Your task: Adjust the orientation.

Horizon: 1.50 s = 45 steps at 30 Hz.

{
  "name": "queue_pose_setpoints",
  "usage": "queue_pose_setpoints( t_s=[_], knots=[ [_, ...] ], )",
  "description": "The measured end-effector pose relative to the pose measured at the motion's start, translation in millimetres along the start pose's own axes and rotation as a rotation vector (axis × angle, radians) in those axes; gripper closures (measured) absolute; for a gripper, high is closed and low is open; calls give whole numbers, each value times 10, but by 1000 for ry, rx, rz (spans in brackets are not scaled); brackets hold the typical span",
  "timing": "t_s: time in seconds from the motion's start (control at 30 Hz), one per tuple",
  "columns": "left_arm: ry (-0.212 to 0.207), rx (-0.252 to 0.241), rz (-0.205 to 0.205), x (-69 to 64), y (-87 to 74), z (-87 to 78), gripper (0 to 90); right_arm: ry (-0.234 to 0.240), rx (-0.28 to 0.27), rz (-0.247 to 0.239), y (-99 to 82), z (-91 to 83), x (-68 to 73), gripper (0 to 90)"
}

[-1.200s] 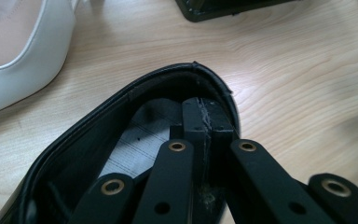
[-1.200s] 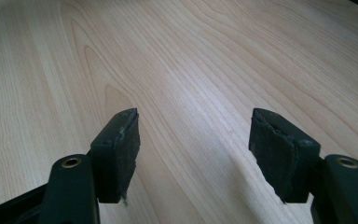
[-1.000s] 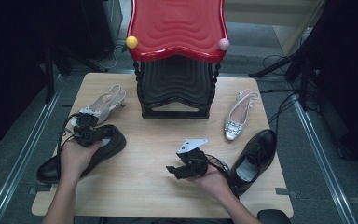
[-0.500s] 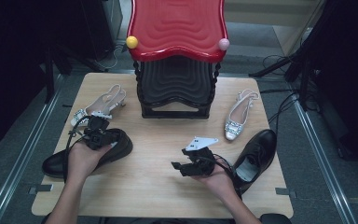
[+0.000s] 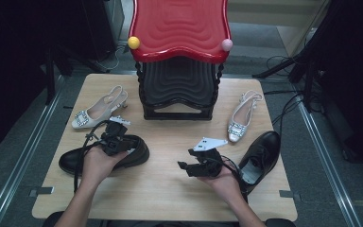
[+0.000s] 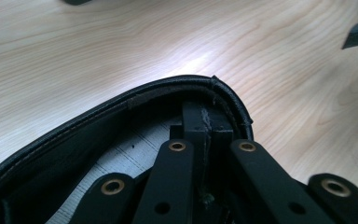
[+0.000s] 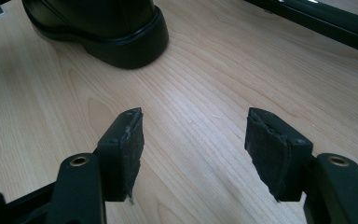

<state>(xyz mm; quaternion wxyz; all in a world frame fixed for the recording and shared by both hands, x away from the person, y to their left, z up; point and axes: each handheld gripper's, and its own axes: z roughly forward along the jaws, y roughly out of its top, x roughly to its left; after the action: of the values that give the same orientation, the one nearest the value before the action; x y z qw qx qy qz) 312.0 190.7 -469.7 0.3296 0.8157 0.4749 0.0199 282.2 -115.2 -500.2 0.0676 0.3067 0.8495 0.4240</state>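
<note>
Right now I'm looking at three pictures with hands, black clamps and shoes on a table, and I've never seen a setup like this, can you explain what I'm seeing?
A person sits at a wooden table holding a hand-operated two-jaw clamp in each hand. The wide picture comes from a camera above, looking down. The other two come from small cameras riding on each clamp, looking along its jaws.

On the table lie two silver slingback heels, one left and one right, two black leather shoes, and a black stepped stand with a red top.

The left gripper is pinched shut on the heel rim of the left black shoe. The right gripper stands open over bare wood, holding nothing. The right black shoe lies beside that hand.
</note>
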Motion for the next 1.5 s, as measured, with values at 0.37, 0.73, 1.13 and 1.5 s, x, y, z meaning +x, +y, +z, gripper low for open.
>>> queue_pose_setpoints(
  t_s=[0.37,0.73,1.13,1.5],
  knots=[
    [-64,7,46,-208,119,182,900,-22,-7,38,-66,-67,-31,389],
    [-96,14,100,-403,209,325,900,-23,16,39,-116,-57,15,389],
    [-76,39,168,-682,354,483,900,-19,-32,45,-24,-76,2,391],
    [-105,-66,144,-669,309,165,739,16,-47,15,48,-30,13,479]
  ],
)
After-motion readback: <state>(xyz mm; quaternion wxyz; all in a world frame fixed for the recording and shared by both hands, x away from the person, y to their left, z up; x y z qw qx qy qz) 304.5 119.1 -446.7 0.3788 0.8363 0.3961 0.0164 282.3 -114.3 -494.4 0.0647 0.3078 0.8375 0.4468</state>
